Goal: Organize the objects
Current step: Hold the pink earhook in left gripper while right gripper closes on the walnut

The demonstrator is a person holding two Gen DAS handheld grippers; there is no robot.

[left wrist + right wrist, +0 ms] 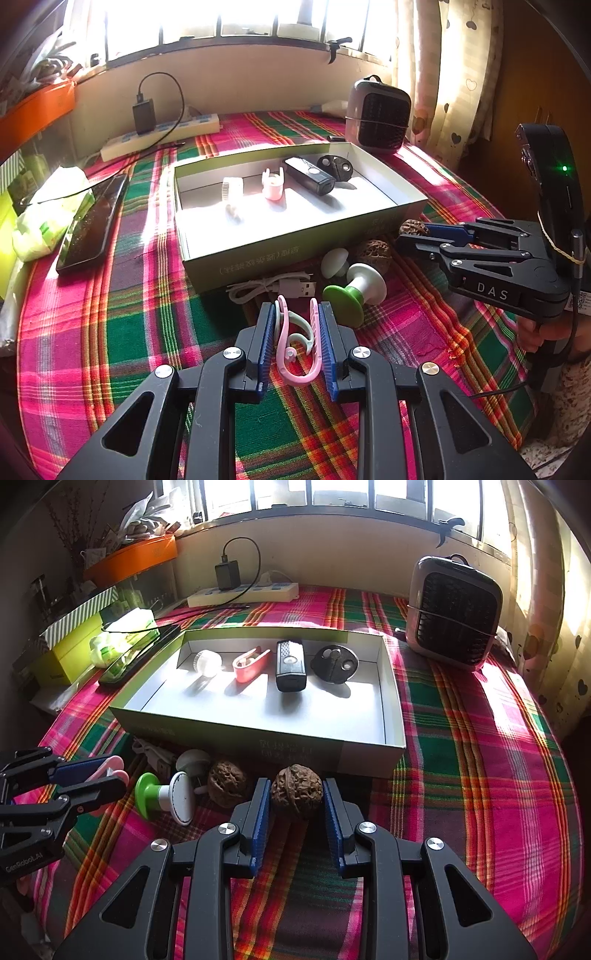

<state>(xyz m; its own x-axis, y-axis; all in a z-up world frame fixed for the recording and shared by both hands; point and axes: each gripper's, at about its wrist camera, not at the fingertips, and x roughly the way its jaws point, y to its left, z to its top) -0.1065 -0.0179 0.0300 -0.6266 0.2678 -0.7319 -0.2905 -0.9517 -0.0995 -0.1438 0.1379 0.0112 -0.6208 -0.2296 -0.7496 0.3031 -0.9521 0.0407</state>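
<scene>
Black right tool [410, 236], marked "DAS", grips a walnut [296, 791]; left tool [297, 334] clamps pink clips [295, 343].

Plaid tablecloth [480, 760] covers the table. Power strip [243, 594] at 12 o'clock along the wall under the window, black charger [227, 574] plugged into it. Small grey heater [456, 614] at 2 o'clock. Phone [92, 225] at 9 o'clock, lying beside a tissue pack [48, 218]. Orange box [131, 559] at 10 o'clock, yellow-green box [70, 653] below it.
</scene>
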